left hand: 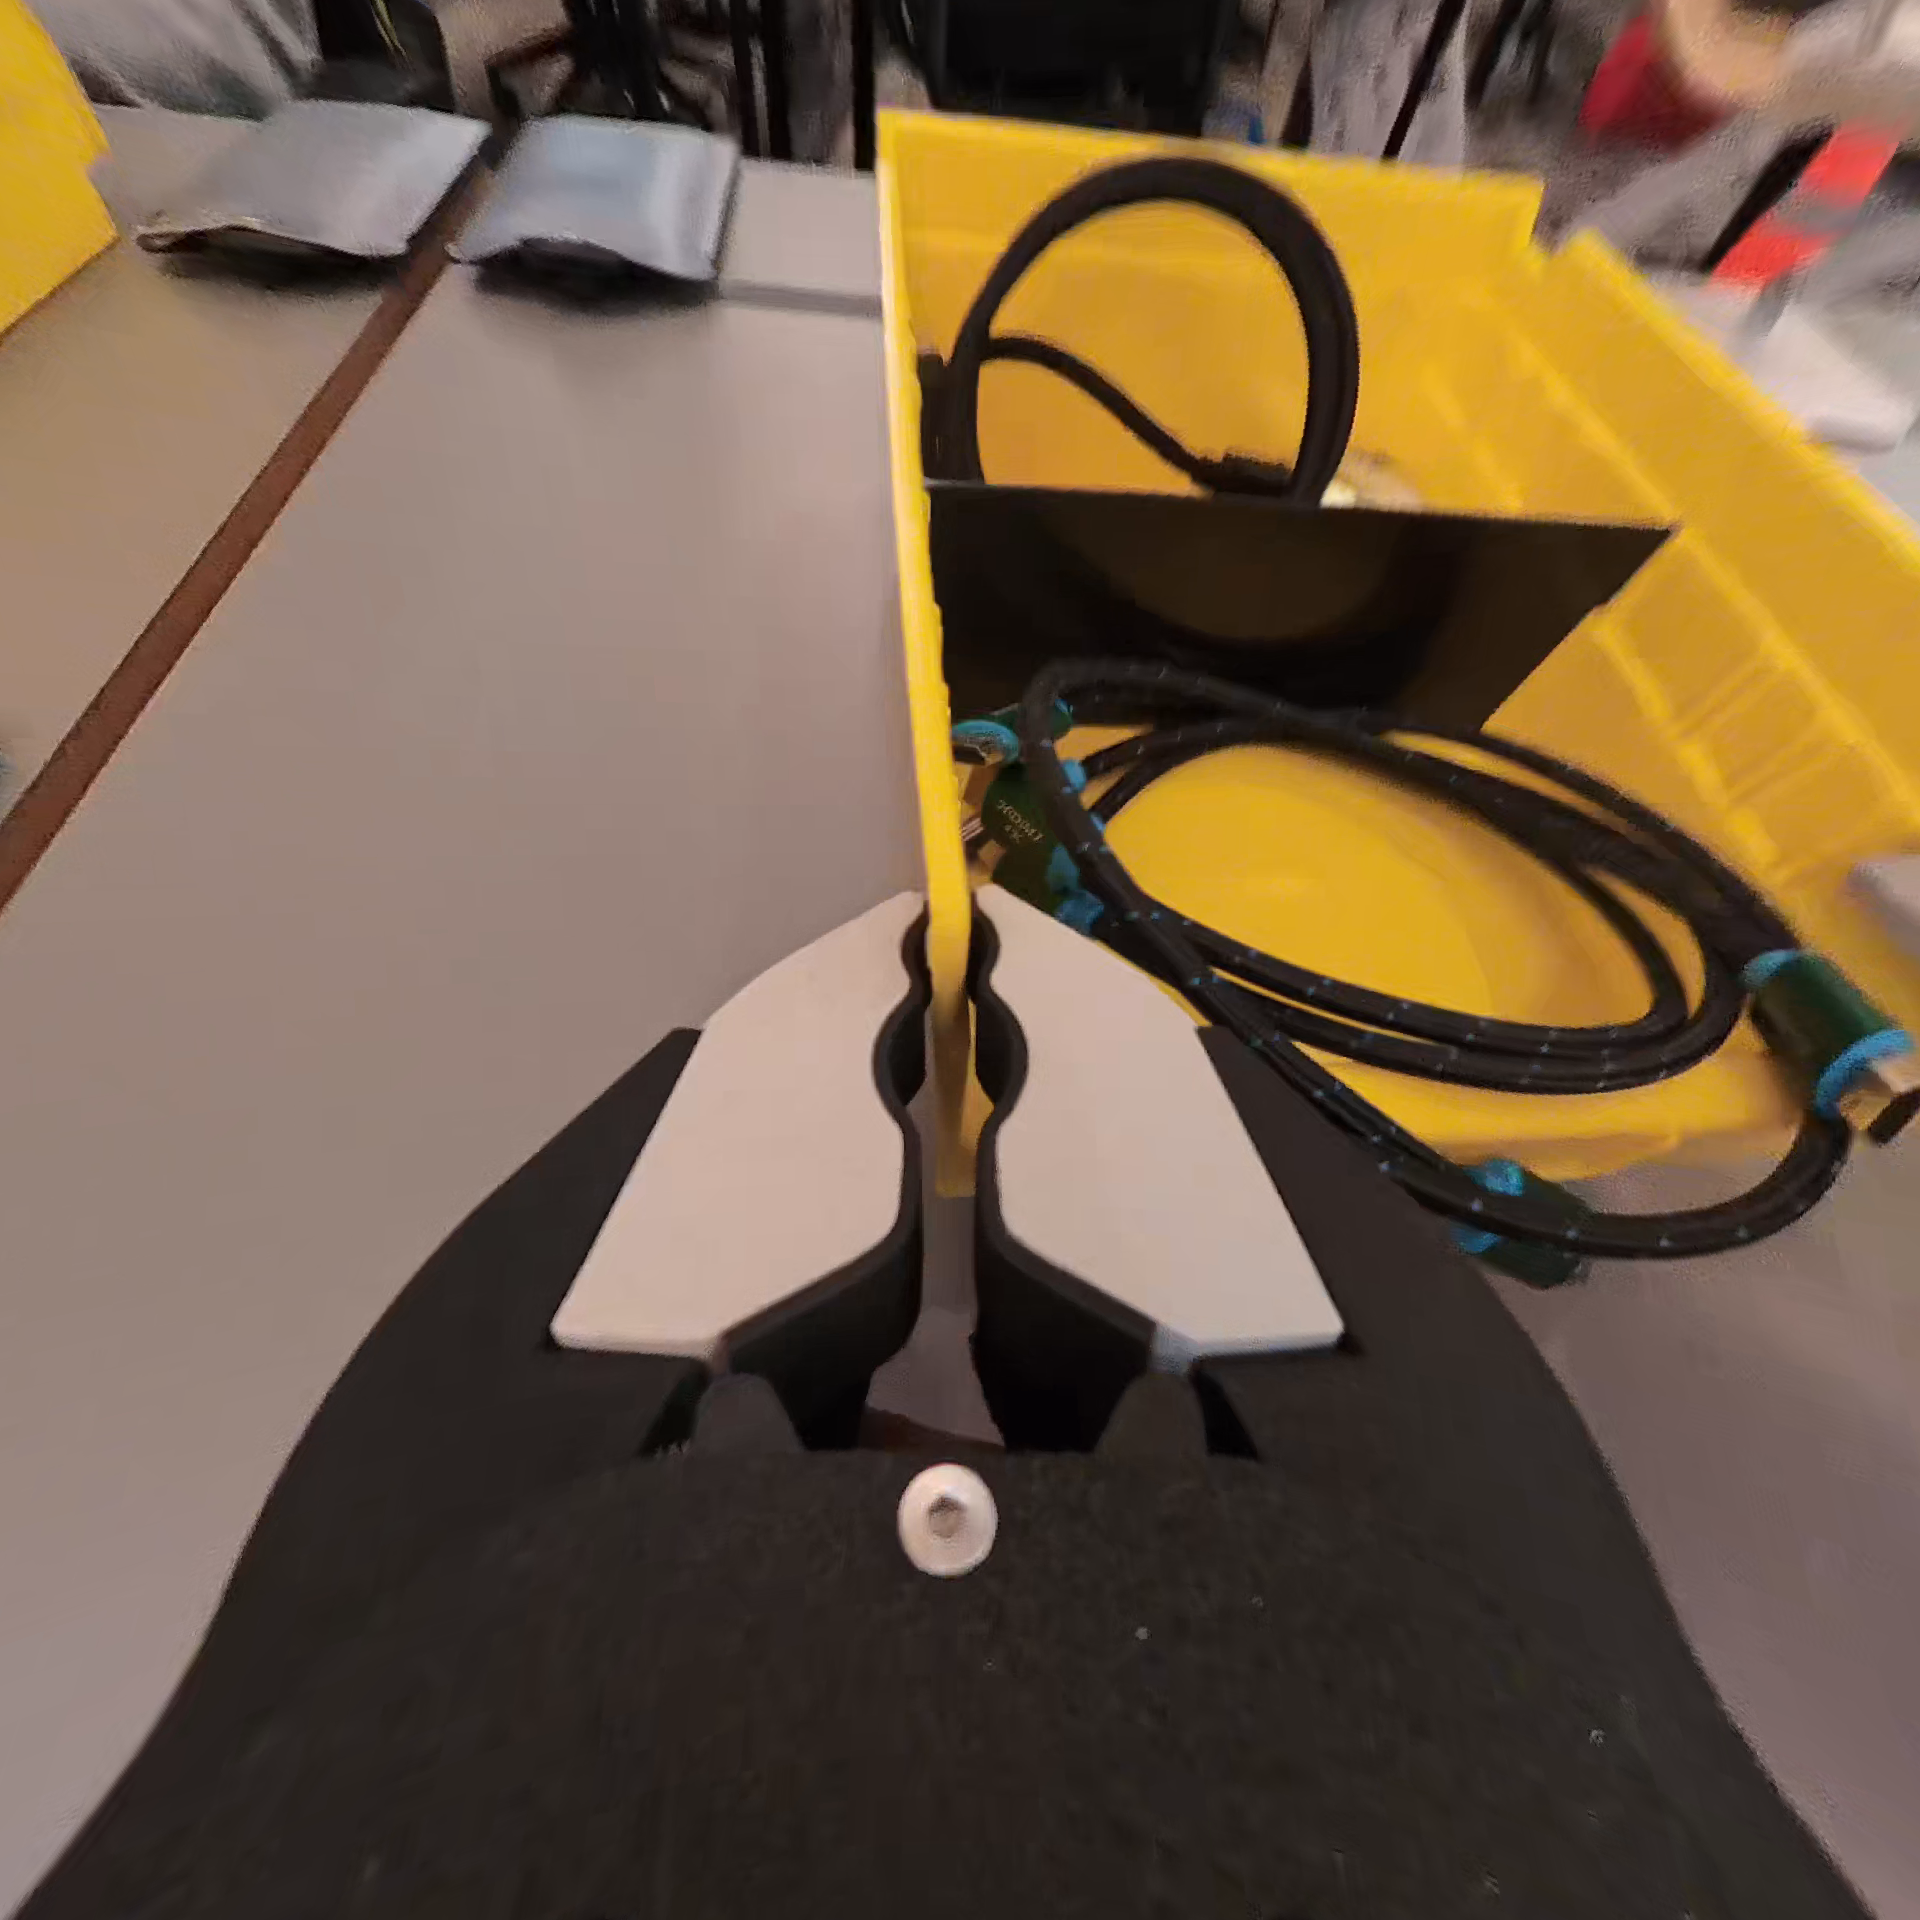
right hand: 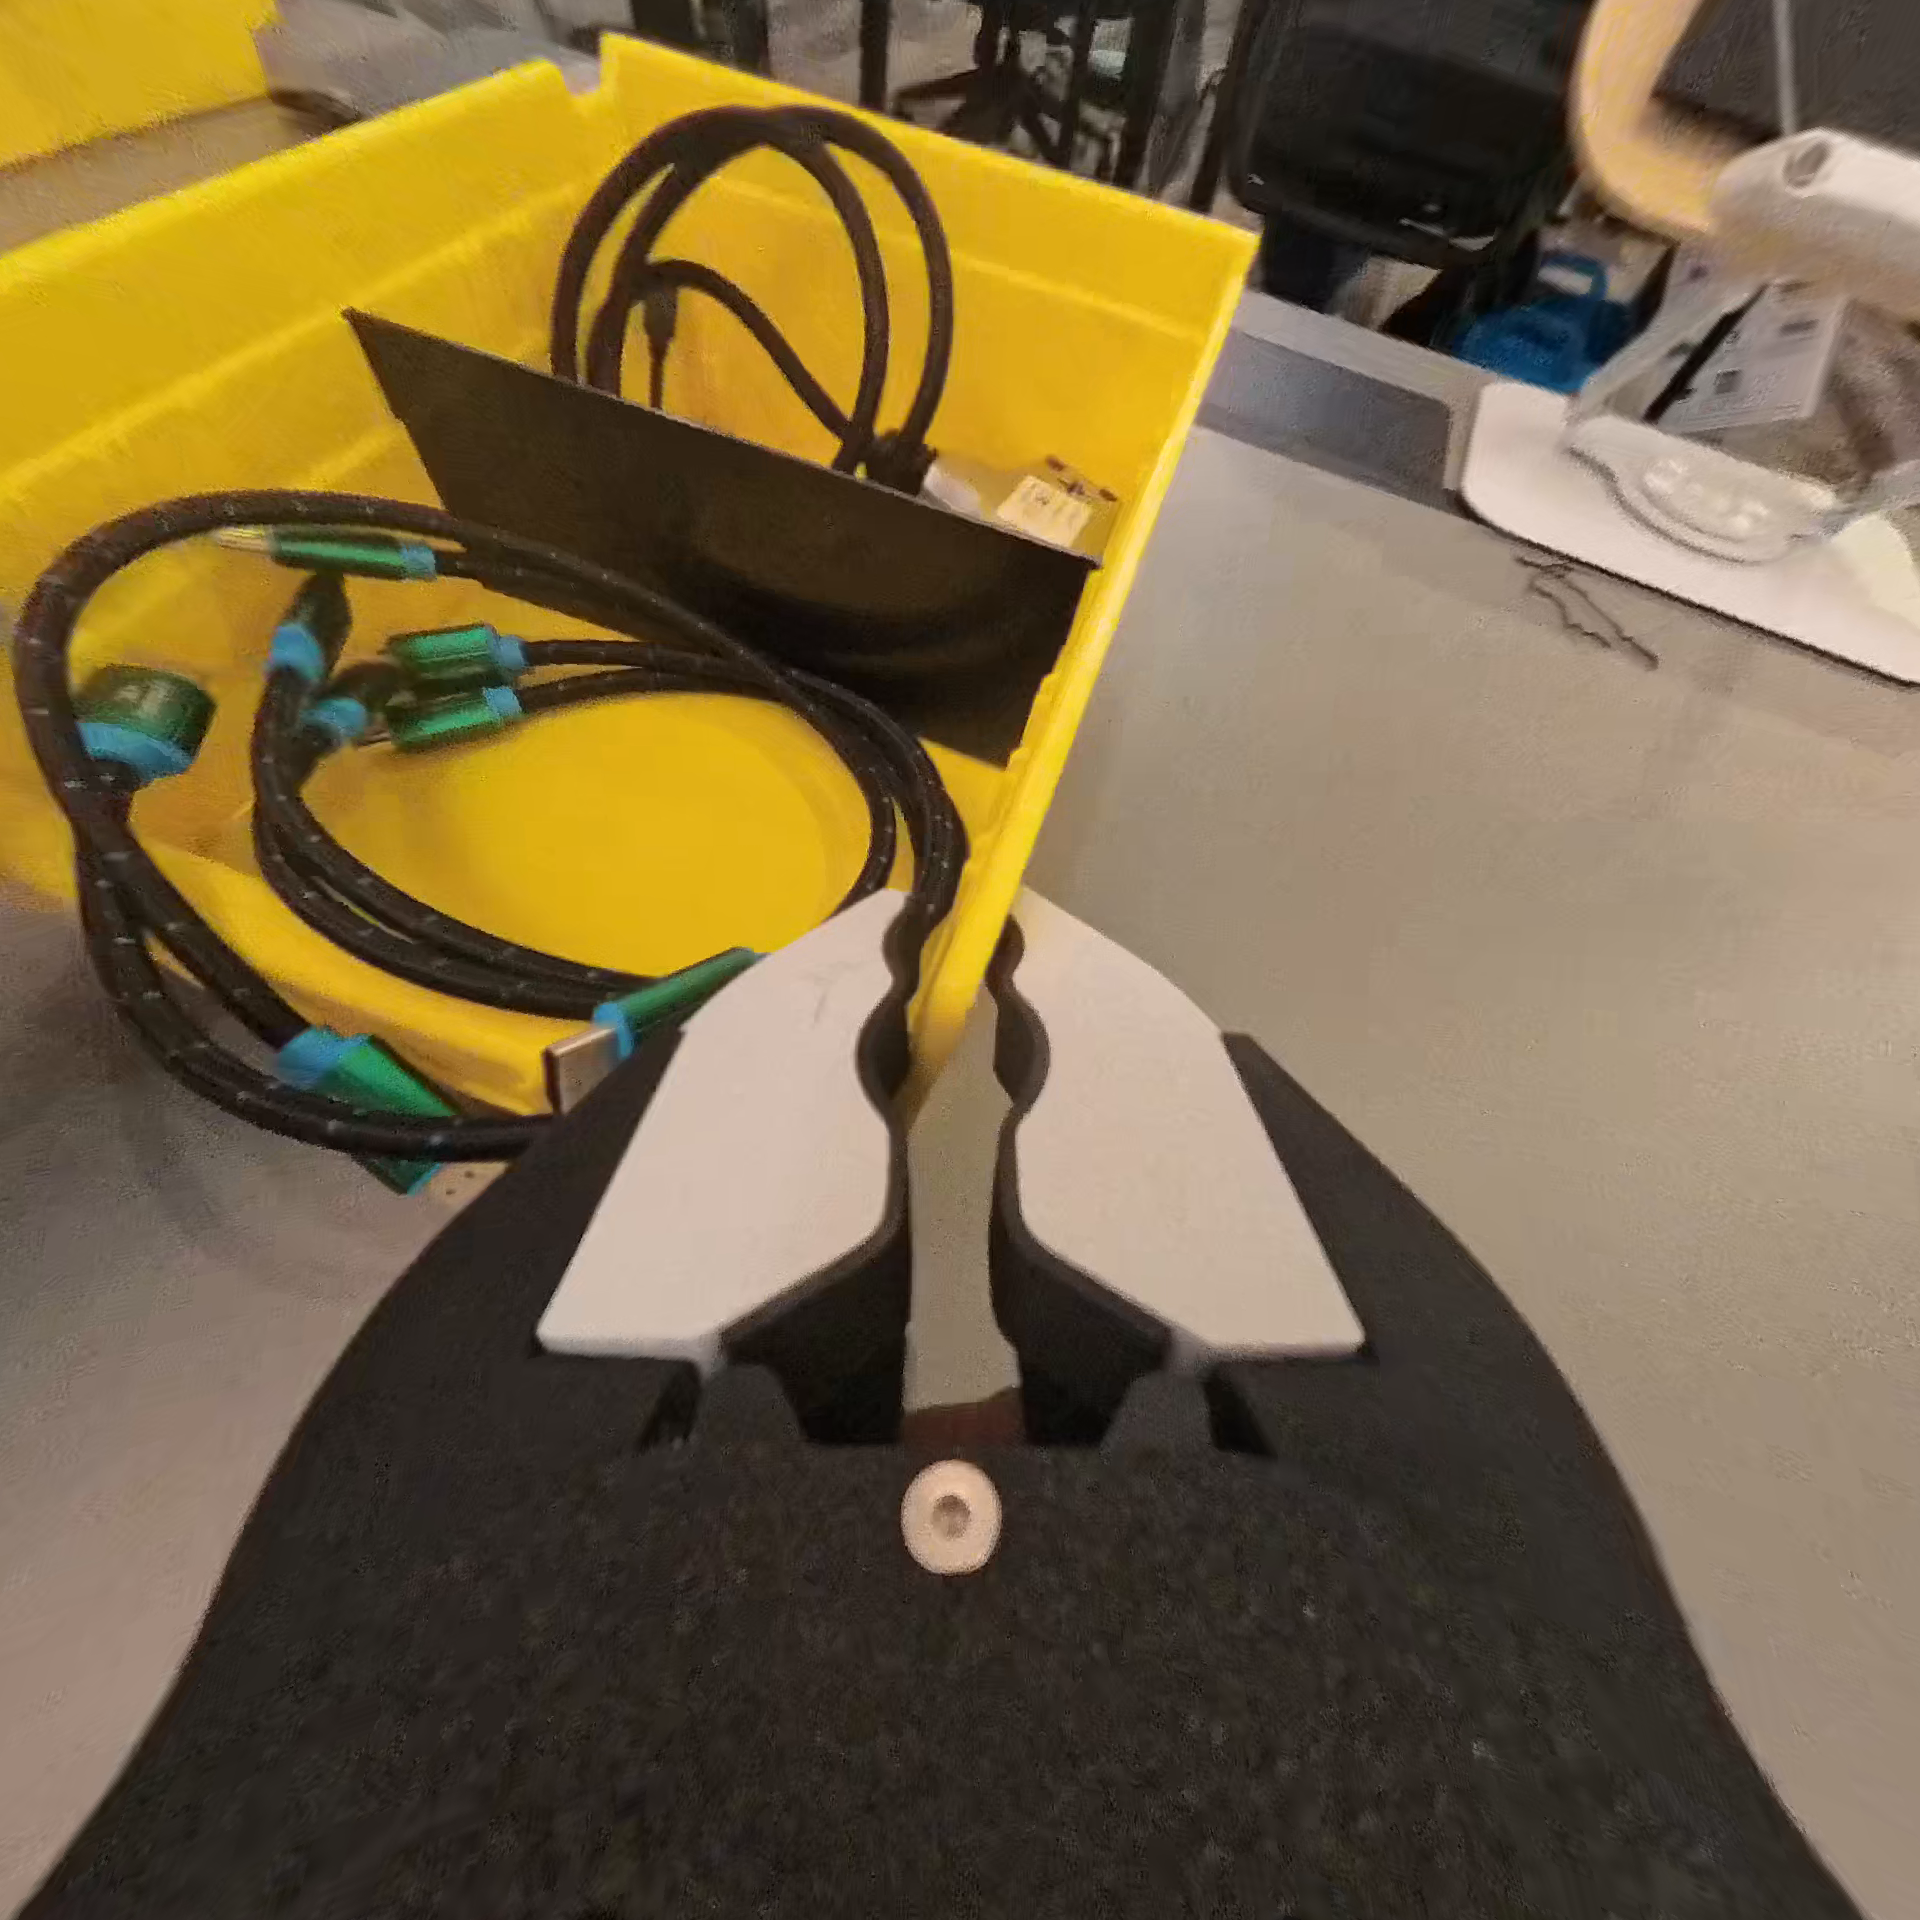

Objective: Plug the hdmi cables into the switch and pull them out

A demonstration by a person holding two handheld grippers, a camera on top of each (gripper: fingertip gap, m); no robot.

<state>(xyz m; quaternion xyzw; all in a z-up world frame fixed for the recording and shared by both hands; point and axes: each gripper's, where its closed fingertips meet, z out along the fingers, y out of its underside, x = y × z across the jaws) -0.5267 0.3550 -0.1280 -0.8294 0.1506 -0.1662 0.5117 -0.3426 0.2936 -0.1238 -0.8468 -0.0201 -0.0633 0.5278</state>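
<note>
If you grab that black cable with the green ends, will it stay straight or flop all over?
Probably flop: the braided cable lies in loose coils in the yellow bin, and part droops over its low front edge. The green plugs look rigid, so they should hold their shape. Lifting one end may well drag the tangled loops along.

Grey tabletop point(left hand: 520, 727), dark seam point(left hand: 208, 582), black chairs point(right hand: 1382, 135) behind
</note>
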